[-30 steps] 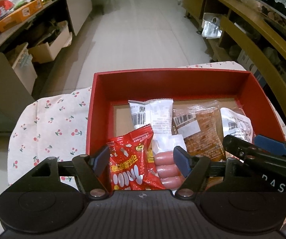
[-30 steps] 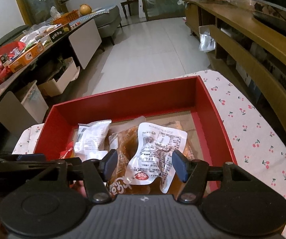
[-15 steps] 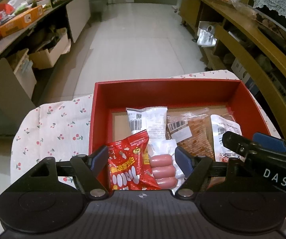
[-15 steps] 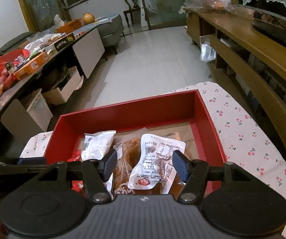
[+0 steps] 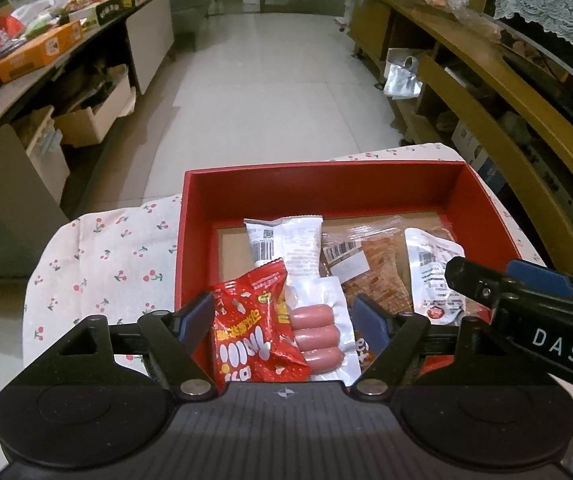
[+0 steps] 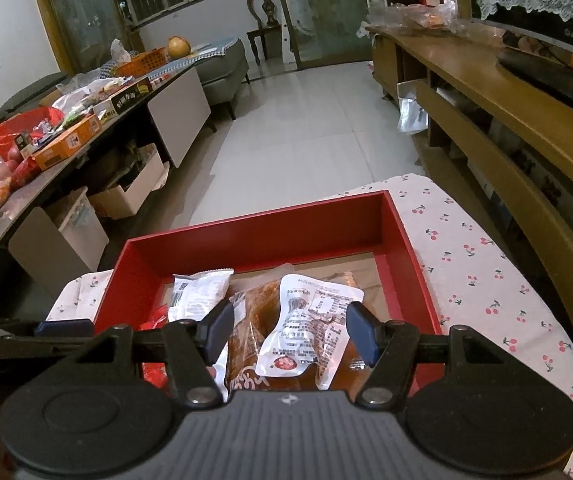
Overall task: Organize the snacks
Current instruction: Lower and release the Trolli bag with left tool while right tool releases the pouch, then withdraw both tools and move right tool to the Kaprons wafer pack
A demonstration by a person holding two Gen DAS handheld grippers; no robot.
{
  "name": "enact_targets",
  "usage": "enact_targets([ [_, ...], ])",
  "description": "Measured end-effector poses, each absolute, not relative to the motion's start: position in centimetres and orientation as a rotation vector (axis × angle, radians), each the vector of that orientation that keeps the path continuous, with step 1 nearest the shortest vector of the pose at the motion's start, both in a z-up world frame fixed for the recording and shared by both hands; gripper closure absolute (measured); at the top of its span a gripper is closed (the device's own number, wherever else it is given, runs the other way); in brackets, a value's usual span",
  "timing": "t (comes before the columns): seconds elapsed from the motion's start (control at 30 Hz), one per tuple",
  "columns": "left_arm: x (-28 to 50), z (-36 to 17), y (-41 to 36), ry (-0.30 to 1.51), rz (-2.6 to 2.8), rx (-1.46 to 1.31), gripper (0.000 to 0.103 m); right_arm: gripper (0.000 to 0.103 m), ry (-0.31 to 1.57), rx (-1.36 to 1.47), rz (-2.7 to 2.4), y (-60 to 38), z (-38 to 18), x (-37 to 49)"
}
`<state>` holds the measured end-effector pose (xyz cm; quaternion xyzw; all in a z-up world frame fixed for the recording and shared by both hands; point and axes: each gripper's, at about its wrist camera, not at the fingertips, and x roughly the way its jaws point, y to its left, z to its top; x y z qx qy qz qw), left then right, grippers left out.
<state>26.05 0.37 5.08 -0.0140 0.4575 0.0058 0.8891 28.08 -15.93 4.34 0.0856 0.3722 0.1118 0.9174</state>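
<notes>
The left gripper (image 5: 282, 320) is being held over the near end of the red box (image 5: 326, 178), and its jaws are opening; the red packet (image 5: 252, 332) and the sausage pack (image 5: 318, 332) are being framed between the pads, lying below them and not being gripped. In the right wrist view the right gripper (image 6: 289, 330) is being held over the box's near right part, its jaws standing fairly wide with nothing being pinched; the white pouch (image 6: 310, 320) and the brown pack (image 6: 254, 316) under it are being seen between the pads.

All the snacks are lying inside the box, crowded toward its near end. Just beyond the red packet, the white wrapper (image 5: 286, 240) is lying along the box floor. Right of it, the brown pack (image 5: 370, 268) and the white pouch (image 5: 432, 276) are lying side by side, partly overlapping. The far part of the box floor is being left bare.

The sausages are being shown plainly only in the left wrist view, where the right gripper (image 5: 526, 304) is also being seen entering from the right of the box. In the right wrist view only a sliver of the red packet (image 6: 154, 322) is being shown, but the cherry cloth (image 6: 486, 280) is being shown stretching well to the right of the box.
</notes>
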Motion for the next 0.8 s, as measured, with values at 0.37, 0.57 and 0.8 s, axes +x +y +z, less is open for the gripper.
enact_targets([
  [0.37,24.2,5.5,-0.6,0.941,-0.035,-0.024,0.018,0.022,0.763,0.173,0.219,-17.4,4.8,25.5],
  [0.57,22.7,4.9,-1.7,0.959,-0.069,-0.001,0.018,0.022,0.798,0.178,0.178,-19.3,4.4,22.8],
  [0.8,20.9,4.0,-3.4,0.980,-0.110,0.027,0.018,0.021,0.868,0.196,0.126,-21.8,3.2,20.3],
])
